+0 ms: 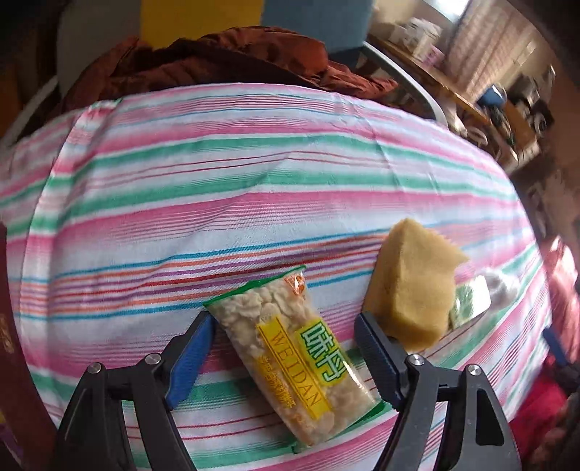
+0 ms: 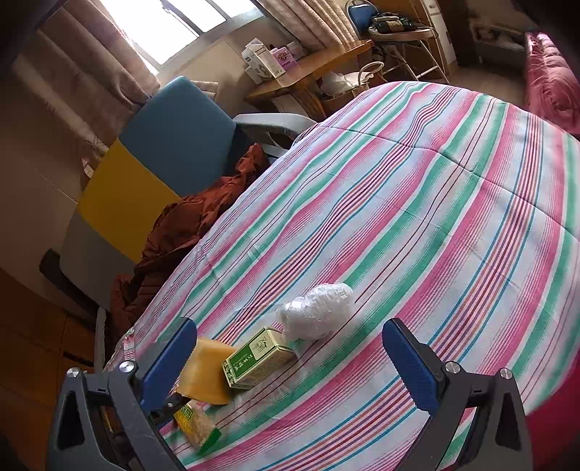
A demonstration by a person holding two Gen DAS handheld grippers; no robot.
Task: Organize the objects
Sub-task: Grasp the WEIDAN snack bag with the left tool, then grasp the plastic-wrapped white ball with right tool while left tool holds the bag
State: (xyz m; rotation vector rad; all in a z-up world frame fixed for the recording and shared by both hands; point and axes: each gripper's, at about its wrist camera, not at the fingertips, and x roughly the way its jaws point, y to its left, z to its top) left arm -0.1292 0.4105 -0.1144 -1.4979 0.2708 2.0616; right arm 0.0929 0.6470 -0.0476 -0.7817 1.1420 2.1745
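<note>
While the left gripper point(image 1: 286, 349) hangs wide open astride the snack packet point(image 1: 290, 357), likely lining up a grab, the right gripper point(image 2: 290, 357) also gapes empty, with the sponge point(image 2: 204, 373), green box point(image 2: 259, 358) and plastic bundle point(image 2: 317, 311) clustered just ahead.

I see a striped sheet point(image 2: 417, 203) in pink, green and white covering the bed. A brown jacket point(image 2: 181, 232) lies crumpled at its far edge, against a chair point(image 2: 174, 137) with blue, yellow and grey panels. Beyond that, a wooden table point(image 2: 311, 70) holds cartons point(image 2: 261, 63), under a bright window point(image 2: 170, 21) with beige curtains point(image 2: 83, 83). A pink quilt point(image 2: 551, 79) lies at the far right.
</note>
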